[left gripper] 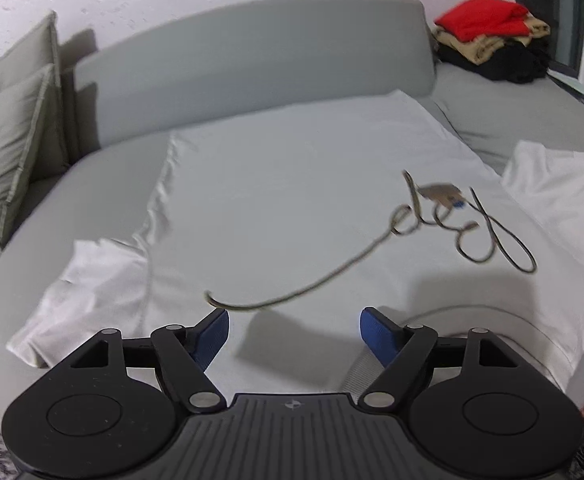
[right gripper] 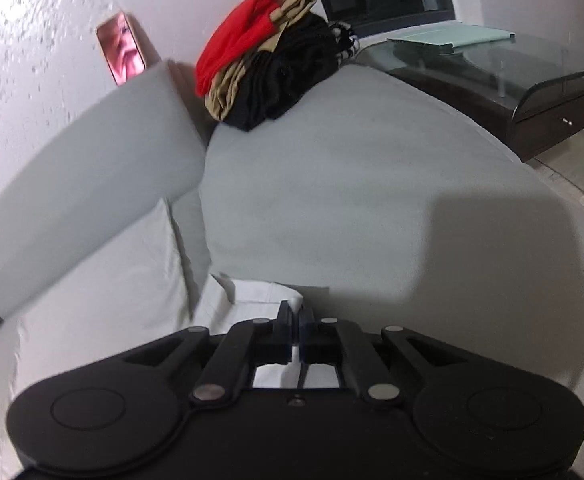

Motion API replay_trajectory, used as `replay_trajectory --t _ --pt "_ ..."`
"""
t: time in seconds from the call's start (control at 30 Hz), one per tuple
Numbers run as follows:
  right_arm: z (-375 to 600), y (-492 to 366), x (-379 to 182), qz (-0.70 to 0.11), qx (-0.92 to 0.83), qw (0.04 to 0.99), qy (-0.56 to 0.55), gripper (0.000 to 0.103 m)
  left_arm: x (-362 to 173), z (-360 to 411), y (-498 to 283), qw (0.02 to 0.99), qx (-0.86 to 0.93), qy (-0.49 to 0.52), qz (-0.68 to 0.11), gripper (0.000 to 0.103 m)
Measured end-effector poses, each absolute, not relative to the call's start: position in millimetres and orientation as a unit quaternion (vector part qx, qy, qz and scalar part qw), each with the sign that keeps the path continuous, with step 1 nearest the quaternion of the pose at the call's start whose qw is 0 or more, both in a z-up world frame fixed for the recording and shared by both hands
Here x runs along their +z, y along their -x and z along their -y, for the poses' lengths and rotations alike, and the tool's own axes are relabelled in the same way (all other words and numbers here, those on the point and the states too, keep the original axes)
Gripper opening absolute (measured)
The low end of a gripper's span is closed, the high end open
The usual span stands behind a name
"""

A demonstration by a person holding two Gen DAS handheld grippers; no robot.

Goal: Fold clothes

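Note:
A white T-shirt lies spread flat on the grey sofa seat, collar toward me. A thin cord with a paper tag lies on it. My left gripper is open and empty, just above the shirt near the collar. In the right wrist view my right gripper is shut on a fold of the white shirt, at the shirt's right sleeve. That sleeve looks lifted in the left wrist view.
A stack of folded clothes, red, tan and black, sits at the sofa's far right end; it also shows in the left wrist view. Grey cushions stand at the left. A glass side table stands beyond the sofa.

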State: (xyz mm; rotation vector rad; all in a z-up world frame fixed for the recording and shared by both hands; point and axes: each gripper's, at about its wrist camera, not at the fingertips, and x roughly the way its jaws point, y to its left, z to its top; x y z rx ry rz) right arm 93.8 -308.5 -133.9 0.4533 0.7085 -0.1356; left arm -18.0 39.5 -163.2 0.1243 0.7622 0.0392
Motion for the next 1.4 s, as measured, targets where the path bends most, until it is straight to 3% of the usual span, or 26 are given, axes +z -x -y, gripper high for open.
replay_trajectory --t 0.23,0.47,0.57,0.63,0.67,0.7,0.8,0.83,0.87,0.9,1.13,1.33,1.4 --pt "255 -72 -99 -0.292 0.031 0.944 -0.15 0.002 -153 -52 24 0.937 0.034 -0.035 -0.347 0.076" --pt "161 -37 -101 -0.278 0.143 0.946 0.089 0.002 -149 -66 25 0.937 0.053 -0.008 -0.345 0.076" --pt "142 -29 -119 -0.313 0.171 0.921 0.158 0.003 -150 -71 24 0.935 0.057 0.001 -0.35 0.076" --pt "133 -26 -132 -0.343 0.186 0.9 0.192 0.012 -151 -72 23 0.934 0.06 0.003 -0.353 0.076" --pt "130 -25 -136 -0.356 0.191 0.892 0.202 0.026 -151 -72 23 0.933 0.061 0.001 -0.354 0.076" --pt "136 -24 -133 -0.36 0.19 0.895 0.182 0.034 -152 -73 23 0.933 0.06 0.0 -0.354 0.076" --pt "167 -33 -114 -0.354 0.174 0.916 0.071 0.034 -155 -72 20 0.93 0.061 -0.002 -0.362 0.076" --pt "180 -40 -110 -0.35 0.153 0.924 0.033 0.028 -157 -72 18 0.929 0.062 -0.002 -0.366 0.076" --pt "194 -50 -110 -0.352 0.124 0.928 -0.003 0.007 -159 -72 16 0.926 0.061 0.0 -0.373 0.076" --pt "205 -60 -115 -0.364 0.098 0.926 -0.029 0.003 -162 -72 13 0.922 0.059 0.005 -0.382 0.076" --pt "219 -84 -173 -0.494 0.007 0.869 -0.026 0.0 -176 -65 8 0.909 0.067 -0.025 -0.41 0.079" --pt "231 -50 -169 -0.525 -0.028 0.85 -0.024 0.0 -174 -66 13 0.911 0.071 -0.035 -0.404 0.08" --pt "235 -43 -159 -0.502 -0.025 0.863 -0.051 0.003 -171 -66 17 0.916 0.07 -0.039 -0.393 0.075"
